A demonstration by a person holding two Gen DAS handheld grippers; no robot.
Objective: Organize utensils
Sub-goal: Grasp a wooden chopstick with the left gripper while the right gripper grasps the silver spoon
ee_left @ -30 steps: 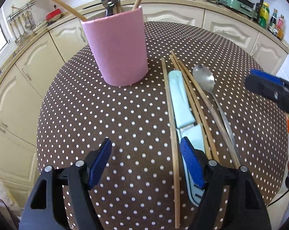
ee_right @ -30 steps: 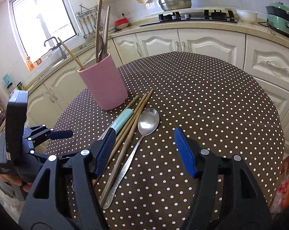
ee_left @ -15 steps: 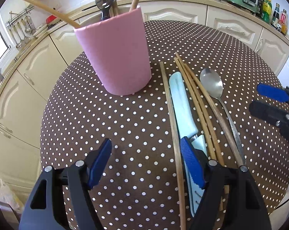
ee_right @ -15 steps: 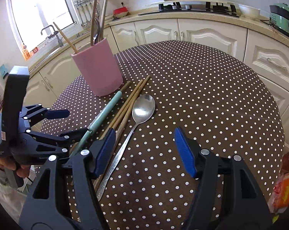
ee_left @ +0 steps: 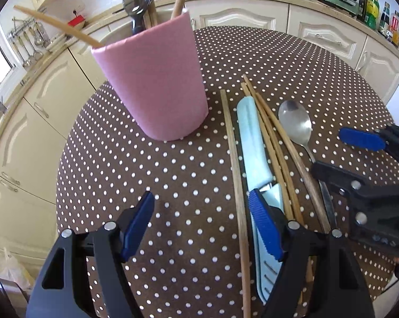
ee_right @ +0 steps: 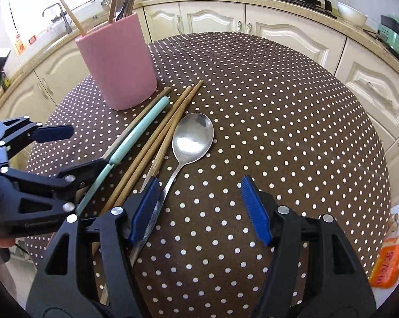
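Nearest the near edge of the counter [ee_right: 292, 122], both claws had come down and forward over the last second, and both stood with fingers spread, gripping nothing. The left claw [ee_left: 202, 228] hung low over the loose row, its right finger just above the blade of the knife [ee_left: 252, 143] and a lone chopstick [ee_left: 233, 175] between its tips. The right claw [ee_right: 199, 206] had dropped toward the spoon [ee_right: 191, 137], its left finger now over the handle (touching or just above, I cannot tell).

Beyond them the row ran away from the near edge: the lone chopstick, the pale blue knife, three more chopsticks [ee_right: 157, 137] bunched together, then the spoon on the right. Farther on, toward the far left edge, the pink cup [ee_left: 157, 84] stood upright with chopsticks and a spoon already in it, now closer in both views.

That approach suggested a pickup was at hand, probably the spoon for the right and the knife or chopstick for the left, each bound for the cup. The thin, flat pieces may slip when pinched.
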